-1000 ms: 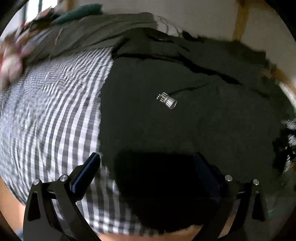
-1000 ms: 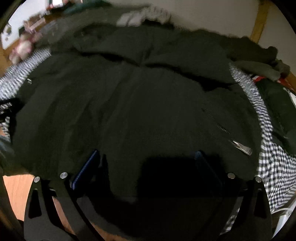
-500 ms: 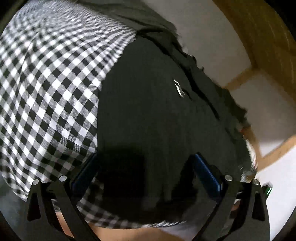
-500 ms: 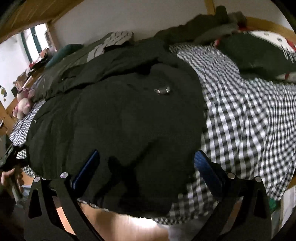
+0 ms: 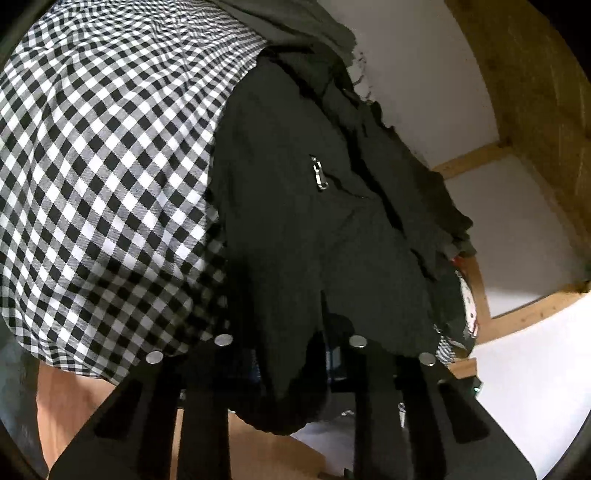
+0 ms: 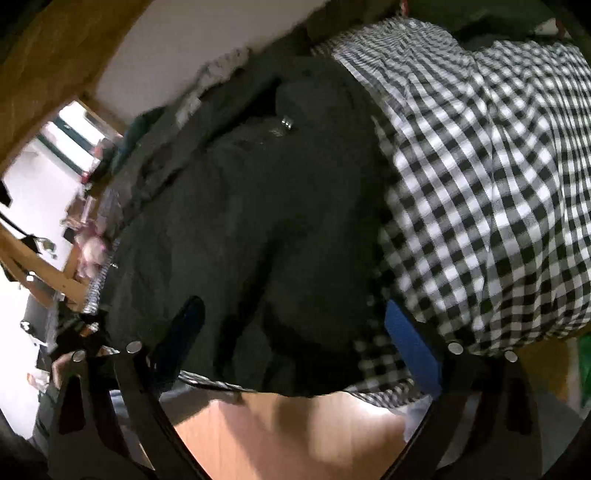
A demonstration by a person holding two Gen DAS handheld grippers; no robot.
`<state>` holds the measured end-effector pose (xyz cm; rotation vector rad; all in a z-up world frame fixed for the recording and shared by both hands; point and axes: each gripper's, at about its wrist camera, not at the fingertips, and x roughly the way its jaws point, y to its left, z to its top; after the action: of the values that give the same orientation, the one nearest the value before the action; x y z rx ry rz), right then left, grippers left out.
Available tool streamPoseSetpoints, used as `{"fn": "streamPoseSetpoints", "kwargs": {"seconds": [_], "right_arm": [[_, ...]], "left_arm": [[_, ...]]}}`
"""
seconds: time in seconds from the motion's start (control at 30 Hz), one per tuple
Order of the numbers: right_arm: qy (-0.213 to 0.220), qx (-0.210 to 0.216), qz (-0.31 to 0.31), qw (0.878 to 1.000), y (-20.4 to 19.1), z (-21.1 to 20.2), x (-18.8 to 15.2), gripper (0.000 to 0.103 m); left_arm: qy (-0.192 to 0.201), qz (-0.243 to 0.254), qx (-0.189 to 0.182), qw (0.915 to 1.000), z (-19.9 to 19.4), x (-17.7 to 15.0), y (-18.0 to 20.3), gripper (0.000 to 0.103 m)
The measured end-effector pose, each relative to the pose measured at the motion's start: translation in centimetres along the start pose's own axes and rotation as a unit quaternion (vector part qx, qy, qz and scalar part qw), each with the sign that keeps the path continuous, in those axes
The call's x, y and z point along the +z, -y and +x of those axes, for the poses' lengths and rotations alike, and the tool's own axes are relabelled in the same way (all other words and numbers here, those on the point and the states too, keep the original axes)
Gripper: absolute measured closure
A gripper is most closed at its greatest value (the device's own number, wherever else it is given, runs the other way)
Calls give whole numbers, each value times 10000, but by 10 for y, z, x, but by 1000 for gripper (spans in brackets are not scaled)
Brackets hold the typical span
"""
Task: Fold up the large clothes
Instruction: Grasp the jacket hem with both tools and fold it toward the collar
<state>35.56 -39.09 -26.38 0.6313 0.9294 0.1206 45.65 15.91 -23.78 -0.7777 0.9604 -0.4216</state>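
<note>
A large black jacket (image 5: 314, 229) lies spread on a bed with a black-and-white checked cover (image 5: 103, 155). A metal zip pull (image 5: 319, 177) shows on its front. My left gripper (image 5: 291, 354) is shut on the jacket's near hem, which hangs bunched between the fingers. In the right wrist view the same jacket (image 6: 240, 221) fills the middle, with a zip pull (image 6: 287, 122). My right gripper (image 6: 295, 332) is open, its jaws wide apart around the jacket's near right corner at the bed edge.
Other dark clothes (image 5: 295, 22) are piled along the wall side of the bed. A wooden bed frame (image 5: 535, 110) runs beside the white wall. The wooden bed edge (image 6: 295, 428) lies under the right gripper. A pink soft toy (image 6: 90, 251) sits at the far left.
My left gripper has closed on the jacket's hem; it was open before. Both grippers have dropped to the near bed edge and tilted. The right one stays open.
</note>
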Motion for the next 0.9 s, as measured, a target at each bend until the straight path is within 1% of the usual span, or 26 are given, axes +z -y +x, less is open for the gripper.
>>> {"fn": "streamPoseSetpoints", "kwargs": {"seconds": [0.03,0.1,0.13,0.17,0.2,0.23,0.27,0.3,0.33,0.37,0.4,0.47,0.5,0.53,0.6,0.67,0.73,0.8,0.87,0.9], "right_arm": [[-29,67,89,9999,3,3,0,6],[-216,440,285,9984,8,12,0,7],[-337,701,248,9967,4,19,1,18],[-400,834,117,9956,-3,23,2,39],[-396,794,-161,9959,-15,25,3,39],[-399,795,-307,9956,-20,27,4,49],[-445,839,-334,9949,-23,30,5,64],[-523,968,-165,9938,-20,34,7,67],[-530,1043,-72,9931,-18,33,8,74],[-508,1148,-9,9921,-18,31,8,77],[-457,1290,26,9906,-18,27,8,78],[-220,1909,143,9813,-24,11,9,81],[-102,2189,254,9754,-24,4,11,81],[-43,2304,342,9725,-25,0,13,81],[-60,2388,443,9700,-23,3,19,83],[44,2758,731,9584,-15,5,22,83],[231,3054,834,9483,-18,6,24,84],[265,3141,876,9450,-19,7,27,84],[371,3324,948,9376,-22,8,35,84],[422,3390,970,9348,-22,7,40,84]], "left_arm": [[-16,15,-23,10000,0,0,1,83],[-80,73,-50,9999,-5,1,1,83],[-110,113,-28,9999,-6,1,2,84],[-143,156,19,9998,-4,2,4,84],[-182,198,90,9996,-2,3,5,84],[-209,221,132,9995,1,5,6,84],[-220,245,153,9993,3,7,7,84],[-237,287,189,9991,3,7,8,84],[-247,319,234,9989,2,6,6,84],[-257,354,275,9987,2,5,7,84],[-248,387,301,9985,2,7,10,84],[-198,480,304,9982,-4,9,19,85],[-120,538,205,9983,-12,11,24,85],[-59,568,121,9983,-17,13,28,85],[15,640,1,9979,-25,18,34,86],[-12,692,15,9976,-25,23,37,86],[-39,675,37,9977,-27,24,34,86],[-28,543,44,9985,-27,26,26,86],[-31,425,-18,9991,-28,29,20,87],[0,454,-45,9990,-30,31,21,87]]}}
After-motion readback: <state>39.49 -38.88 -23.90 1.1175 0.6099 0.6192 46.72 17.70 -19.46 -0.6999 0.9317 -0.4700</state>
